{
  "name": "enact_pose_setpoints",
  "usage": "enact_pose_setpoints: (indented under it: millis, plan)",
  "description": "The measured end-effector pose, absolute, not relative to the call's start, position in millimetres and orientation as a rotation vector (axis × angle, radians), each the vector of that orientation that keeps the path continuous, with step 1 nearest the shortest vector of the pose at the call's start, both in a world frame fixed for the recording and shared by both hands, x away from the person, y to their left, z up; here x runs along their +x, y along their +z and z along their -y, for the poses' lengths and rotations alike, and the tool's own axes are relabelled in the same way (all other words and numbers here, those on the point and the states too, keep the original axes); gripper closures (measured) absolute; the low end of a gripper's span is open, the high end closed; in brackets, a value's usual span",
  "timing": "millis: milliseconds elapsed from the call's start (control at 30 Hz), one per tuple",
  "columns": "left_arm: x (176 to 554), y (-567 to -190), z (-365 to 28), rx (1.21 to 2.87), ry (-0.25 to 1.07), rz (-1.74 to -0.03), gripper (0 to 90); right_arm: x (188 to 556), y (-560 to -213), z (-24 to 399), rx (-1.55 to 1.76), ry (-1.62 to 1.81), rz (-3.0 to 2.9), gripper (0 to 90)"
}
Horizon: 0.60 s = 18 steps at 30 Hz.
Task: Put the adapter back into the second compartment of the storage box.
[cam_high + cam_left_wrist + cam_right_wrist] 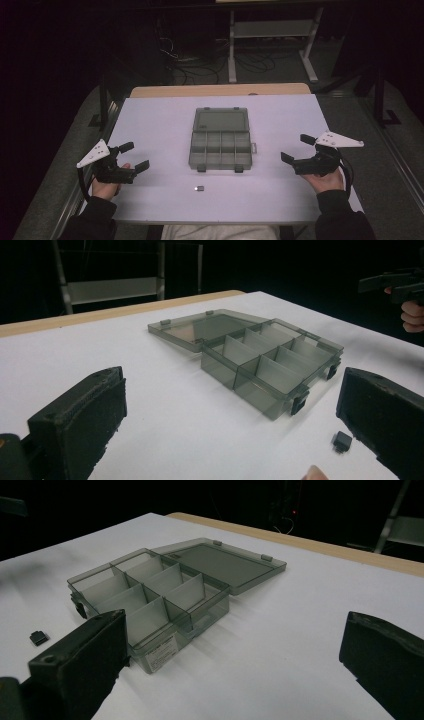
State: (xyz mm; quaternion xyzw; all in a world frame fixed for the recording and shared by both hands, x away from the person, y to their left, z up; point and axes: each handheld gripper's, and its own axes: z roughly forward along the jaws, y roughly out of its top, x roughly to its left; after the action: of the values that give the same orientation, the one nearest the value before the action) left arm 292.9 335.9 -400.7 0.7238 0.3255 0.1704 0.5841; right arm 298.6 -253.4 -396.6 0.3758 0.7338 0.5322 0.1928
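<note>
Nearest the lens in the left gripper view, two black padded jaws rise from the bottom corners, standing wide apart with nothing between them; the left gripper (135, 156) is released, sitting at the lower left of the high view. Over at the lower right of that view, the right gripper (295, 148) is likewise spread open and empty, jaws well apart. Between the two, low in the centre of the high view, lies a small dark clip (199, 188) on the white table (150, 120), alone, near the front edge of the box and apart from it. In the left gripper view it sits at the lower right, just beside the right-hand jaw (342, 441); in the right gripper view it shows at the far left (38, 638). Above it, in the middle of the frame, is the smoky plastic box (220, 149), its lid (221, 120) laid fully back and flat, the compartments looking bare. The clip looks light, hard and probably a bit slick, so it could skitter or flip if pinched off-centre. My call: come down squarely over it, jaws on its two longer sides. The box looks light and stiff too, and may slide if nudged.
</note>
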Motion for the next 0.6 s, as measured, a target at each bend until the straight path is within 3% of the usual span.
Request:
enact_pose_setpoints:
  millis: [600]
  plan:
    - [292.5,-400.7,-335.2,1.687,0.393,-0.756,0.0,297.2,-393.9,250.9,1.048,1.475,-2.079,0.0]
